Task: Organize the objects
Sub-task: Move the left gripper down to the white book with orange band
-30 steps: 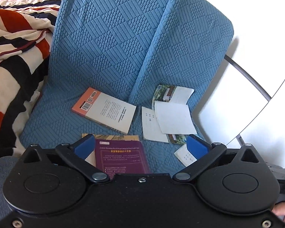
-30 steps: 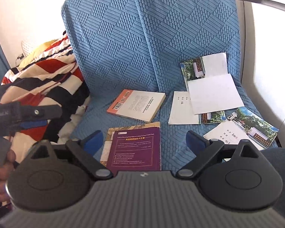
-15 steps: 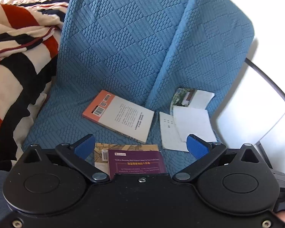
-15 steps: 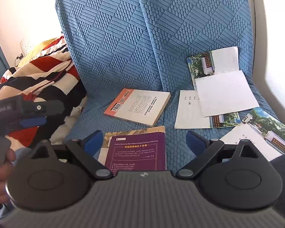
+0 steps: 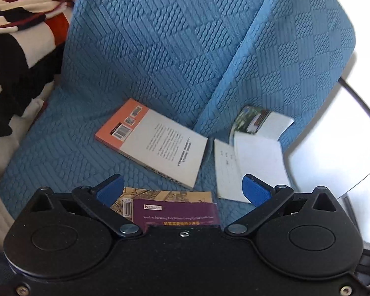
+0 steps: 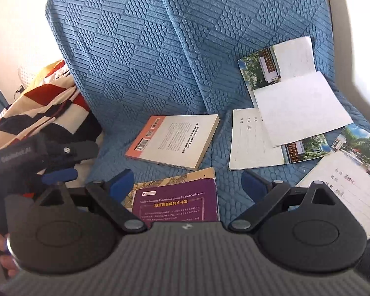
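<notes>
Books and booklets lie on a blue quilted seat (image 5: pixel 69 148). An orange-and-white book (image 5: pixel 155 145) (image 6: pixel 175 143) lies back cover up in the middle. Nearer me a purple book (image 5: pixel 176 213) (image 6: pixel 176 204) rests on a tan one (image 5: pixel 167 194) (image 6: pixel 175 181). White booklets with photo covers (image 5: pixel 256 153) (image 6: pixel 291 113) overlap at the right; another (image 6: pixel 345 180) lies far right. My left gripper (image 5: pixel 182 191) is open above the purple book's far edge, holding nothing. My right gripper (image 6: pixel 187 185) is open too, its blue fingertips either side of the purple and tan books.
A red, black and cream striped blanket (image 5: pixel 19 39) (image 6: pixel 49 103) is heaped at the seat's left. The blue backrest (image 6: pixel 185 37) rises behind the books. A white wall and a curved metal rail (image 5: pixel 362 106) are at the right. A hand (image 6: pixel 0 254) holds the left gripper's body (image 6: pixel 37 155).
Both grippers have moved forward and down toward the seat, so the books loom larger. The purple book has slid nearer the lower edge of both views. Nothing was grasped.
</notes>
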Demonstrator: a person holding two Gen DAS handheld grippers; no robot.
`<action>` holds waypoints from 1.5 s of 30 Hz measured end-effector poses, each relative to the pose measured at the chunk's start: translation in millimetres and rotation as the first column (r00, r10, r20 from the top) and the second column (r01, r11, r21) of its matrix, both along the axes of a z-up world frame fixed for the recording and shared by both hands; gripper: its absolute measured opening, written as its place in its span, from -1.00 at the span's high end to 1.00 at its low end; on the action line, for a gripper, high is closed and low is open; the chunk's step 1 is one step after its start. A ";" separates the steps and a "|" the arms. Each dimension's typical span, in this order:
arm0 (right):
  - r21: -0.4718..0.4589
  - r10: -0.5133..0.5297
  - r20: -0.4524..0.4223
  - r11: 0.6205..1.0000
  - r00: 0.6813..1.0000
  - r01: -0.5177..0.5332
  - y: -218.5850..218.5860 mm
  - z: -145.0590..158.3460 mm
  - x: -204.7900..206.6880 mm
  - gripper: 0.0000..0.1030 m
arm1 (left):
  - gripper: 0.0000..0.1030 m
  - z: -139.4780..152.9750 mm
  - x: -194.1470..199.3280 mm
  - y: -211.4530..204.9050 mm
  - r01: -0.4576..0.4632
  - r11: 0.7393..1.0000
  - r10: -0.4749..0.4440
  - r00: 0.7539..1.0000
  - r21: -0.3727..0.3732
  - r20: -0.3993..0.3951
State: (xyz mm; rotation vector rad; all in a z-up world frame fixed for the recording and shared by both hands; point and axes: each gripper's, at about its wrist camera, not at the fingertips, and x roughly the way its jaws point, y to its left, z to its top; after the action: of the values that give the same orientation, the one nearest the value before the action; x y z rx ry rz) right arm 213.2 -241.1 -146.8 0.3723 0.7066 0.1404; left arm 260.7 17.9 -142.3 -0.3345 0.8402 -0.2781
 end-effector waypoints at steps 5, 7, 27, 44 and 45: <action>0.013 -0.004 -0.018 1.000 1.000 0.005 -5.6 -7.6 19.2 -0.85 | -0.98 -14.7 28.9 -1.6 -0.022 1.000 0.022 0.999 0.000 -0.041; 0.011 -0.006 -0.019 1.000 1.000 0.006 -8.3 -9.8 28.6 -0.85 | -0.98 -22.1 40.6 -2.0 -0.017 1.000 0.018 0.998 0.004 -0.061; 0.322 0.034 -0.299 0.944 0.954 0.067 -12.7 -74.6 143.8 -0.78 | -0.73 -104.6 128.0 43.1 -0.307 0.924 0.191 0.886 -0.226 -0.423; 0.331 -0.009 -0.410 0.930 0.912 0.158 3.9 -110.4 179.6 0.09 | -0.33 -144.2 146.1 32.3 -0.342 0.900 0.183 0.859 -0.270 -0.477; 0.320 -0.019 -0.415 0.933 0.910 0.165 3.6 -111.0 179.4 0.23 | -0.27 -144.2 146.3 31.9 -0.347 0.898 0.186 0.858 -0.272 -0.479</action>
State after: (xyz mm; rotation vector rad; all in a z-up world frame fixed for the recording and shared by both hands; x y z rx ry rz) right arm 392.6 -237.4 -257.8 0.7921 1.0789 0.0969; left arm 407.0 49.9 -286.5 -0.8719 1.1810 -0.0811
